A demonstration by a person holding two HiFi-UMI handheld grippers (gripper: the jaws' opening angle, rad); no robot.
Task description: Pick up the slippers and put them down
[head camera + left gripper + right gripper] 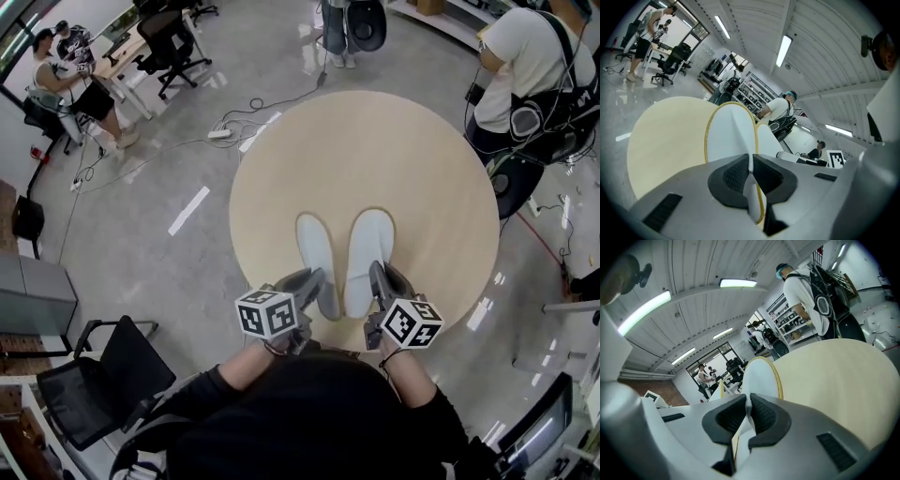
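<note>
Left claw (314, 282) is pressed shut on the heel of the left slipper (317, 247) and right claw (378, 277) likewise on the right slipper (367, 246), both white, side by side, toes pointing away over the near part of the round tabletop (375, 155).

Pretty sure this is an open-plan office that doubles as a lab; rolling office chairs (172, 45) at a side desk (127, 58); a power strip (220, 133) with cables trailing over the shiny grey floor (141, 244); stocked shelving racks (755, 90) at the back; strip lights (784, 49) on a panelled ceiling; a person (525, 61) wearing strapped-on gear by the round desk (281, 178).
</note>
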